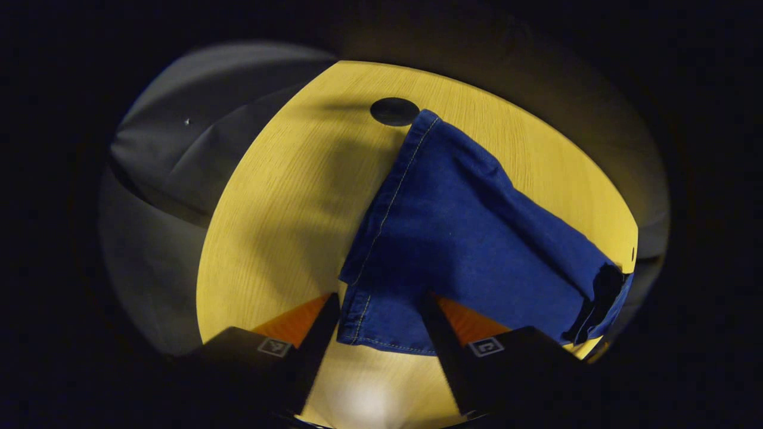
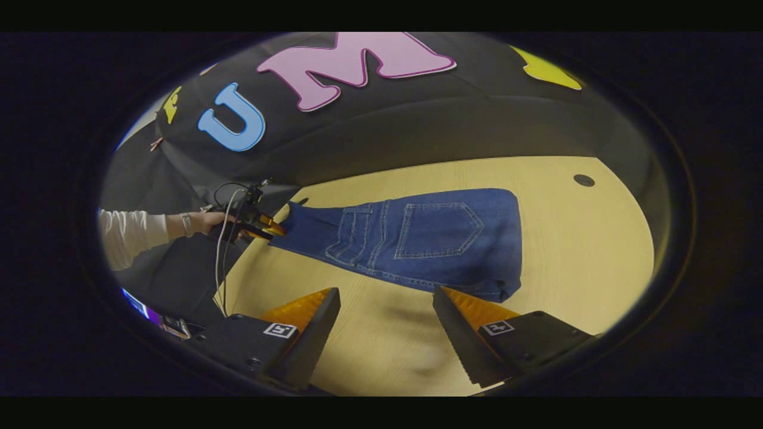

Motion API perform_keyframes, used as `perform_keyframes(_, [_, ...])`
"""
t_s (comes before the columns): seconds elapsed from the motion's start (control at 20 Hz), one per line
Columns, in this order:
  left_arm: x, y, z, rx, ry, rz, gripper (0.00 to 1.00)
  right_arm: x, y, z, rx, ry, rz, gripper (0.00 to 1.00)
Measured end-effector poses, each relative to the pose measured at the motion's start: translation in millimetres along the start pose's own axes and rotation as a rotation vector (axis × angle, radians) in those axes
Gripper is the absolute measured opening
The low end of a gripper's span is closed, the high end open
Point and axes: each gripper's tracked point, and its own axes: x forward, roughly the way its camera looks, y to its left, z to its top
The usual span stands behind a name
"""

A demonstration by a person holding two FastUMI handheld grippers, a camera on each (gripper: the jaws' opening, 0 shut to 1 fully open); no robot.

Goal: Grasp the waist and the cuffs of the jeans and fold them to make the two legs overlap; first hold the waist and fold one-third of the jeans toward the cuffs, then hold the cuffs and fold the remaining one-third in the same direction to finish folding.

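Jeans (image 2: 417, 241) lie flat on yellow wooden table (image 2: 584, 250), legs overlapped, back pocket up. Left gripper (image 1: 381, 316) jaws spread wide, hovering over near cuff edge, not pinching. Right gripper (image 2: 387, 325) jaws apart above bare table near waist end. Dark round hole (image 1: 394, 111) in table beyond jeans

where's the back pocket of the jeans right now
In the right gripper view the back pocket faces up mid-frame on the jeans, lying on the table just beyond the open right gripper.
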Motion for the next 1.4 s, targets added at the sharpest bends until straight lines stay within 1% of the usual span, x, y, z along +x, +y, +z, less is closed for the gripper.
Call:
perform_keyframes(0.05, [5, -7, 4, -0.020, -0.025, -0.014, 0.52, -2, -1, -1, -0.008, 0.001, -0.001, 0.96])
perform_keyframes(0.15, [3, -10, 6, -0.053, -0.074, 0.020, 0.06, -8, -4, -1, -0.021, -0.003, -0.007, 0.96])
perform_keyframes(0.2, [1, -11, 5, -0.040, -0.091, 0.022, 0.07, -10, -3, 0, -0.024, -0.009, -0.008, 0.96])
perform_keyframes(0.25, [-1, -11, 4, -0.014, -0.111, 0.008, 0.06, -12, -4, 2, -0.026, -0.014, -0.010, 0.96])
perform_keyframes(0.3, [-5, -14, 2, -0.008, -0.127, -0.013, 0.06, -14, -4, 4, -0.026, -0.022, -0.011, 0.96])
perform_keyframes(0.35, [-10, -21, 4, -0.038, -0.150, -0.057, 0.06, -16, -4, 5, -0.025, -0.027, -0.008, 0.96])
perform_keyframes(0.45, [-28, -49, 13, -0.132, -0.208, -0.207, 0.06, -20, -6, 8, -0.027, -0.036, -0.008, 0.96])
perform_keyframes(0.5, [-43, -63, 18, -0.165, -0.237, -0.287, 0.06, -21, -7, 8, -0.027, -0.038, -0.007, 0.96])
perform_keyframes(0.55, [-59, -73, 19, -0.179, -0.259, -0.352, 0.06, -22, -7, 8, -0.024, -0.040, -0.006, 0.96])
perform_keyframes(0.6, [-73, -83, 19, -0.178, -0.282, -0.406, 0.02, -23, -6, 8, -0.022, -0.041, -0.002, 0.96])
perform_keyframes(0.65, [-87, -88, 19, -0.171, -0.304, -0.457, 0.06, -24, -6, 9, -0.022, -0.045, -0.001, 0.96])
perform_keyframes(0.7, [-100, -99, 20, -0.165, -0.326, -0.504, 0.02, -26, -4, 10, -0.022, -0.048, 0.003, 0.96])
perform_keyframes(0.75, [-109, -113, 20, -0.160, -0.338, -0.552, 0.02, -29, -2, 10, -0.024, -0.052, 0.006, 0.96])
perform_keyframes(0.8, [-126, -128, 19, -0.155, -0.352, -0.600, 0.06, -31, -1, 10, -0.027, -0.056, 0.006, 0.96])
perform_keyframes(0.85, [-139, -141, 15, -0.143, -0.365, -0.646, 0.06, -33, -2, 10, -0.029, -0.059, 0.005, 0.96])
perform_keyframes(0.9, [-155, -156, 9, -0.121, -0.377, -0.681, 0.06, -35, -1, 11, -0.028, -0.063, 0.006, 0.96])
perform_keyframes(1.05, [-191, -216, -11, -0.005, -0.401, -0.768, 0.06, -46, -3, 13, -0.020, -0.080, 0.005, 0.96])
perform_keyframes(1.2, [-234, -313, -45, 0.108, -0.399, -0.891, 0.06, -59, -9, 16, -0.017, -0.103, -0.002, 0.96])
perform_keyframes(1.3, [-239, -370, -75, 0.184, -0.385, -0.933, 0.06, -66, -17, 17, -0.014, -0.114, -0.013, 0.96])
perform_keyframes(1.35, [-231, -401, -96, 0.227, -0.355, -0.944, 0.06, -70, -24, 16, -0.009, -0.115, -0.020, 0.96])
perform_keyframes(1.4, [-209, -425, -123, 0.277, -0.309, -0.922, 0.06, -73, -32, 16, -0.004, -0.115, -0.030, 0.96])
